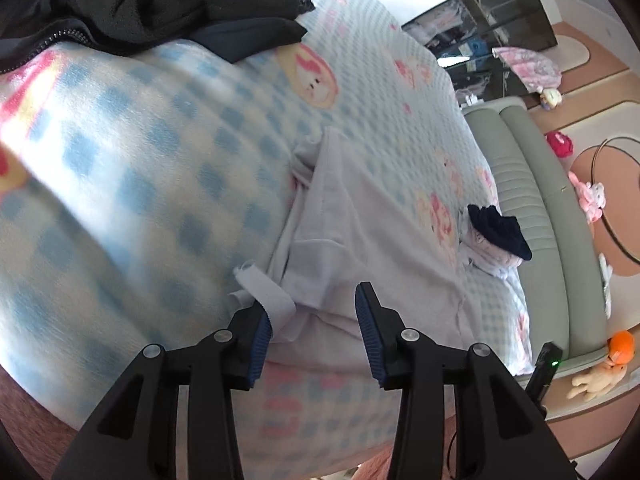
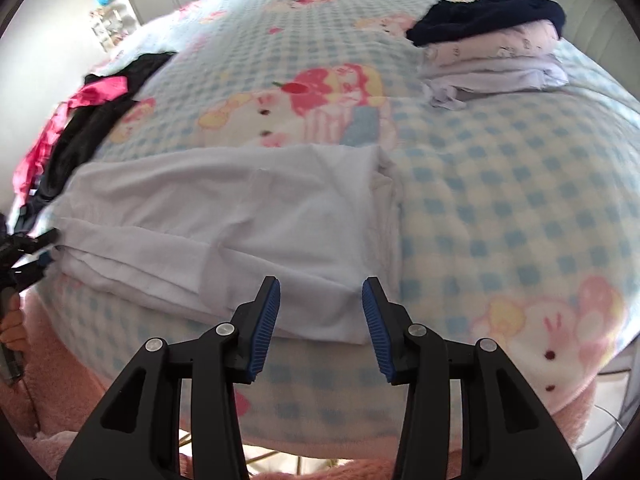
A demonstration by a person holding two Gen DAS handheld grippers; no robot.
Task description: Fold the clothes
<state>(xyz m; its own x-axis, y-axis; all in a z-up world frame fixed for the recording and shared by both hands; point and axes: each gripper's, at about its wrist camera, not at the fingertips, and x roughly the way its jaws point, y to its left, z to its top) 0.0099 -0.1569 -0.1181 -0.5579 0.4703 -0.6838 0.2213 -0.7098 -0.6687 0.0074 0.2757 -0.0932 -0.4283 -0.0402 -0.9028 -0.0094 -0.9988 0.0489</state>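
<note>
1. The white garment (image 2: 224,216) lies part-folded near the bed's near edge, on the checked blanket (image 2: 500,184); take its near hem at two corners and fold evenly.
2. Left gripper (image 1: 316,334) half open; a hem strip brushes one pad, probably unheld.
3. Right gripper (image 2: 320,320) half open, empty, angled steeply down over the hem.

Two wrist fisheyes, both close over the bed, angled down.
Left view looks along the white garment (image 1: 360,216) toward the headboard (image 1: 532,184); right view faces across it (image 2: 224,216) from the bed's edge. Both share garment and checked blanket (image 1: 140,152).
</note>
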